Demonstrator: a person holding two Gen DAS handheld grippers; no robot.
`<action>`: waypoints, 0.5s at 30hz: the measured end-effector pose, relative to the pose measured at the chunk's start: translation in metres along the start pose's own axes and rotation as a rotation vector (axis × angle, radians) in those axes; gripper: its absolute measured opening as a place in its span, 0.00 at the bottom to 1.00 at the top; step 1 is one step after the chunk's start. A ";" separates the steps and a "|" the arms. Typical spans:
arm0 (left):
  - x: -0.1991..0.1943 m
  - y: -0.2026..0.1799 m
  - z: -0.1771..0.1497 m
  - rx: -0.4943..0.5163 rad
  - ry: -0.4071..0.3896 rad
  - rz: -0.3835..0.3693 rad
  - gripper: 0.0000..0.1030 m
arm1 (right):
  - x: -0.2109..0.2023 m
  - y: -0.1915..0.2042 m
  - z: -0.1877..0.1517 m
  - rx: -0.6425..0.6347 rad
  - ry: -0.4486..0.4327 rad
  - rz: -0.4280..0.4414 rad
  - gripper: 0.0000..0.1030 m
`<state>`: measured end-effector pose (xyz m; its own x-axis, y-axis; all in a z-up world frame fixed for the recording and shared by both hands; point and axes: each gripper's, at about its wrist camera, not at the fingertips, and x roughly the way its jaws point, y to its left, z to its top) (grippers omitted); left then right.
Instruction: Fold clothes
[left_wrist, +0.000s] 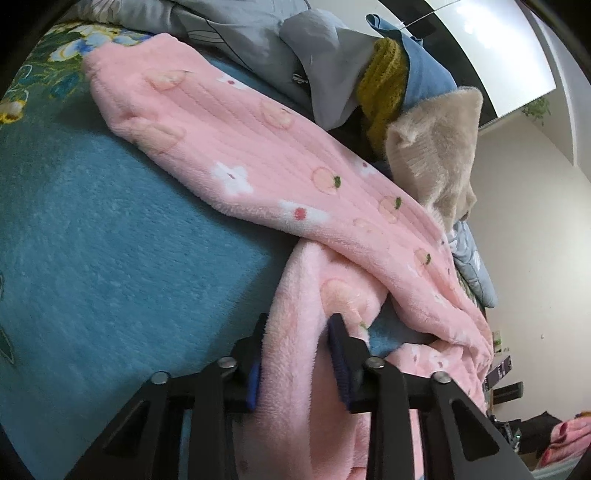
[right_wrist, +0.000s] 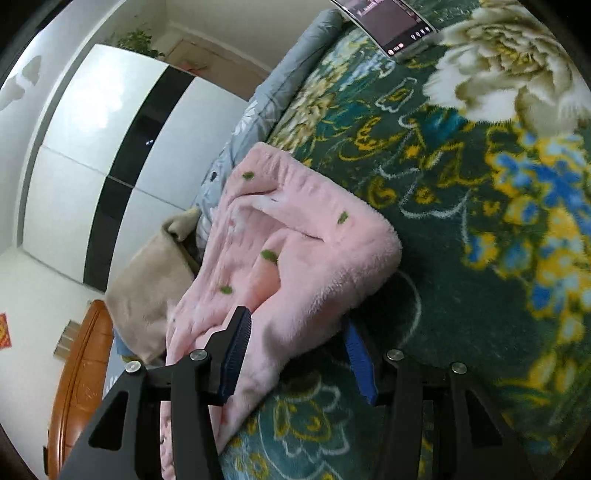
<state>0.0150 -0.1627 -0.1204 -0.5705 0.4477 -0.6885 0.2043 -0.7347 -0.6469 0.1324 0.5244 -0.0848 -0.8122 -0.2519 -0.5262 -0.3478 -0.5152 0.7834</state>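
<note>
Because the pink fluffy pants (left_wrist: 258, 177) must be folded, they lie spread on the blue-green blanket (left_wrist: 103, 236), one leg reaching to the upper left of the left view and the other coming down to the bottom middle. There the left gripper (left_wrist: 299, 354) squeezes that leg, so it can be lifted over. In the right view, the right gripper (right_wrist: 295, 354) has the wide top end of the pants between its blue pads at the bottom middle, but I cannot tell if both pads press it. A pile of other clothes (left_wrist: 369, 74) waits at the upper right.
</note>
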 end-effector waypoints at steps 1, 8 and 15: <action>-0.001 -0.001 0.000 -0.001 -0.003 -0.002 0.25 | 0.002 0.000 0.000 0.010 -0.001 0.007 0.48; -0.010 -0.006 -0.004 -0.055 -0.019 -0.063 0.17 | -0.005 0.012 0.005 -0.011 -0.022 0.049 0.07; -0.014 -0.024 -0.008 -0.040 -0.001 -0.076 0.15 | -0.040 0.054 0.018 -0.131 -0.067 0.149 0.06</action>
<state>0.0244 -0.1473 -0.0977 -0.5861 0.5014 -0.6365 0.1915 -0.6776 -0.7101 0.1378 0.5212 -0.0157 -0.8810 -0.2806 -0.3809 -0.1610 -0.5793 0.7991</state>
